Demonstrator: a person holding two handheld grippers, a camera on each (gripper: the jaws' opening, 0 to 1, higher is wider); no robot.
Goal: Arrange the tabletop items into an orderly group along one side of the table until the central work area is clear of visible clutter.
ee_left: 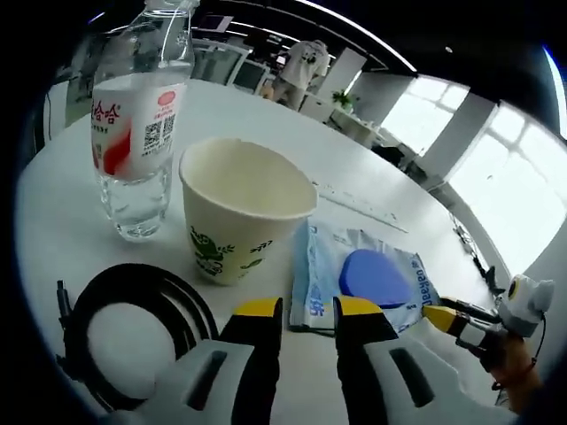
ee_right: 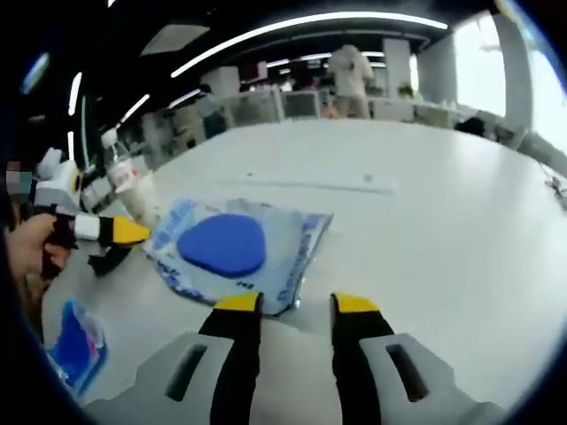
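White table (ee_right: pixel 443 230) bare beyond packet (ee_right: pixel 239 248)

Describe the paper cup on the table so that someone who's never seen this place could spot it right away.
On the round white table, look just ahead of the left gripper, between the clear water bottle and the flat blue-printed packet. The paper cup stands upright and open-topped there. Alone among its neighbours, it is cream-coloured with small green leaf prints.
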